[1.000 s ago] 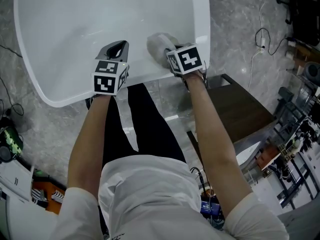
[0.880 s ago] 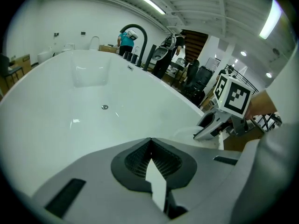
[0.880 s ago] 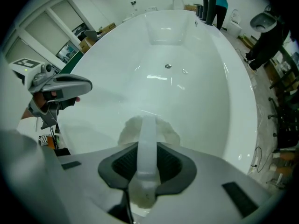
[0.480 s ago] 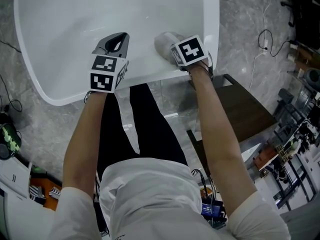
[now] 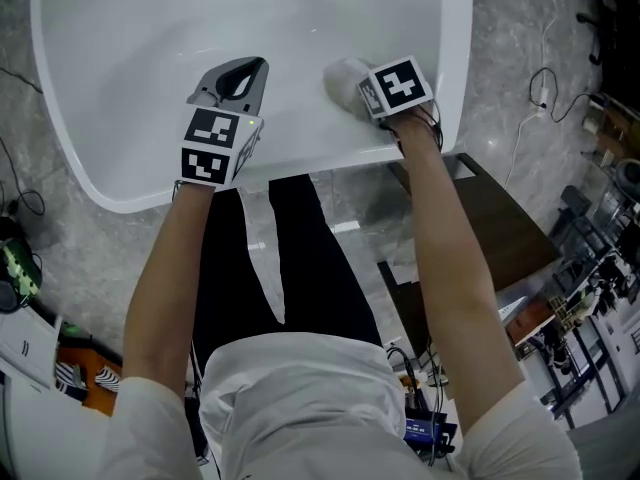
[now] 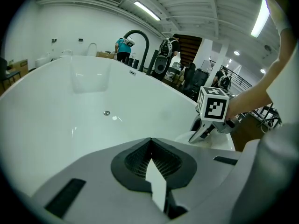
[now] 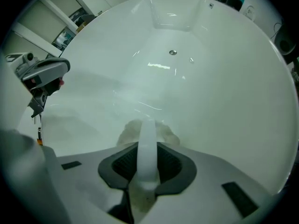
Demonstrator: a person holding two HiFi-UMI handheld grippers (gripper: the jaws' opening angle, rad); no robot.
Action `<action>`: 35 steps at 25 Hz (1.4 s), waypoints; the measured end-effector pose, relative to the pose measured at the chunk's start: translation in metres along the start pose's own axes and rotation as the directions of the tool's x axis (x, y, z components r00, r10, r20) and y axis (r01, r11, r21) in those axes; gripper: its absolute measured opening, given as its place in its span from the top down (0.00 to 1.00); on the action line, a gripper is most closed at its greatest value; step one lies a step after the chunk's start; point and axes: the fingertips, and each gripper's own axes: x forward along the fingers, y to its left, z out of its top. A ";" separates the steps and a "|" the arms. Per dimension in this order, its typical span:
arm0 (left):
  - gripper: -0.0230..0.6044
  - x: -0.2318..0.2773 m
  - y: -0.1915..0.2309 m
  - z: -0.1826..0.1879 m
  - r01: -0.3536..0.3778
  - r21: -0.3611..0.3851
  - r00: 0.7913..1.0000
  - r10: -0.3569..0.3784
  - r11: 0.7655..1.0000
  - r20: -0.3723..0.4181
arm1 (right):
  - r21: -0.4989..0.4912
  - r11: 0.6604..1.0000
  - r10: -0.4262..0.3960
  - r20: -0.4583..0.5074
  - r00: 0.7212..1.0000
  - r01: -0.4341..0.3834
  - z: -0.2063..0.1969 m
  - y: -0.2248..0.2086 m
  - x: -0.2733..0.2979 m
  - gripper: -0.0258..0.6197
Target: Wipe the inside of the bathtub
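Inside the glossy white bathtub (image 5: 120,183), the right gripper (image 7: 147,143) is clamping a crumpled white cloth (image 7: 124,134) against the near wall; the left gripper (image 5: 236,76) is hovering alongside, jaws closed on nothing.

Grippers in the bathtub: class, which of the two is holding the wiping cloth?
The right gripper: a pale cloth is pinched between its fingers. The left gripper has its fingers shut on nothing.
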 end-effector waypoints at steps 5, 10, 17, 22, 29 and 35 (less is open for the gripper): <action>0.95 -0.005 0.011 0.010 -0.005 0.027 0.999 0.004 1.000 0.042 | 0.002 1.000 0.019 -0.003 1.000 -0.019 0.009 0.005 0.014 0.81; 0.95 -0.008 0.025 0.017 -0.015 0.034 0.997 0.012 0.999 0.083 | -0.005 0.999 0.047 -0.008 0.999 -0.047 0.020 0.010 0.032 0.81; 0.95 -0.016 0.052 0.012 -0.042 0.024 0.992 0.039 0.999 0.118 | -0.040 0.996 0.082 -0.017 0.997 -0.082 0.036 0.029 0.049 0.81; 0.95 -0.027 0.067 0.003 -0.057 0.020 0.992 0.054 0.998 0.113 | -0.056 0.993 0.105 -0.009 0.994 -0.105 0.049 0.050 0.056 0.81; 0.95 -0.045 0.093 -0.017 -0.090 -0.014 0.990 0.091 0.996 0.111 | -0.085 0.985 0.150 0.005 0.989 -0.149 0.070 0.088 0.066 0.81; 0.95 -0.069 0.115 -0.029 -0.118 -0.044 0.986 0.122 0.992 0.112 | -0.117 0.978 0.177 0.023 0.984 -0.173 0.086 0.128 0.070 0.81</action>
